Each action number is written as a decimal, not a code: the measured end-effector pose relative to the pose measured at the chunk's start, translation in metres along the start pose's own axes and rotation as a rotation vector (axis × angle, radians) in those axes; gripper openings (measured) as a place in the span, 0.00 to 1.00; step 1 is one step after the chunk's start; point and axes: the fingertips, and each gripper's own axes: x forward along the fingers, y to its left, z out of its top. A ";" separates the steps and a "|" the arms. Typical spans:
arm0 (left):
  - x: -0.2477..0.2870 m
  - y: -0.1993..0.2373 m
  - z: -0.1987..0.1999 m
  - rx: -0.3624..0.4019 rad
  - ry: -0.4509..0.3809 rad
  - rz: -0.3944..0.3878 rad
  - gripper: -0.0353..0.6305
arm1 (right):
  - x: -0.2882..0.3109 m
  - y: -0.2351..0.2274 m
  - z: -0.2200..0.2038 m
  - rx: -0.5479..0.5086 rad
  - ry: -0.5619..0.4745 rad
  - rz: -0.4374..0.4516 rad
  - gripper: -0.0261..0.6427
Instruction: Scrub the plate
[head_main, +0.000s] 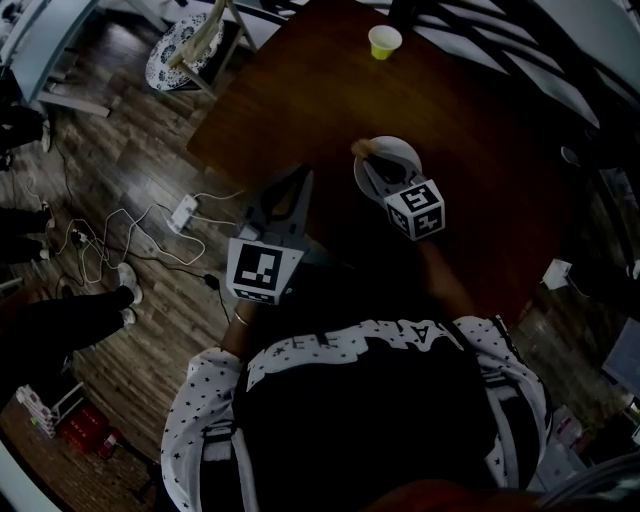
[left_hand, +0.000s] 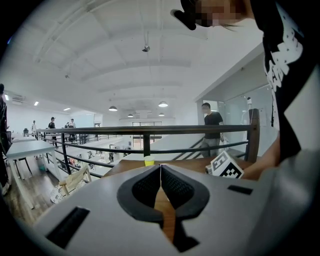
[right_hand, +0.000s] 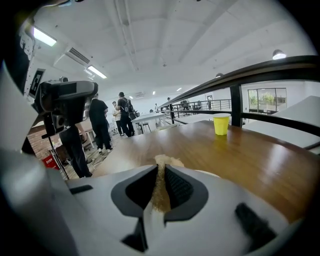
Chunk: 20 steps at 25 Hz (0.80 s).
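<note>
Between the jaws of the right gripper (right_hand: 161, 172) sits a tan scrubbing pad (right_hand: 166, 161), pinched tight so that its frayed end pokes out just past the fingertips. Directly beneath and a little ahead of those tips lies the white plate (head_main: 400, 152), flat on the dark wooden table (head_main: 480, 130), and the pad appears to rest at its far-left rim. Well beyond the tips stands a yellow cup (right_hand: 221, 123). Off to that gripper's left, apart from the plate and over the near table edge, the left gripper (left_hand: 160, 170) has its jaws drawn together with nothing between them. The plate looks stiff, smooth and fairly light. On this polished wood it would likely skate or spin under sideways rubbing, and it may chip if it is ceramic and gets knocked. The best hold is probably the rim on the side nearest the left gripper, taken with jaws over the lip, or simply pressed down there to pin it. The pad is soft and squashes in the grip, so steady downward pressure should do better than hard jabs.
</note>
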 end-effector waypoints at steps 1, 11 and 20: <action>0.000 0.000 0.000 -0.002 0.002 0.001 0.07 | 0.000 0.001 0.000 -0.001 -0.001 0.002 0.11; -0.006 -0.005 0.003 -0.005 -0.010 0.007 0.07 | -0.005 0.016 -0.006 -0.010 0.011 0.032 0.11; -0.009 -0.012 0.005 -0.006 -0.016 0.009 0.07 | -0.013 0.027 -0.011 -0.029 0.018 0.056 0.11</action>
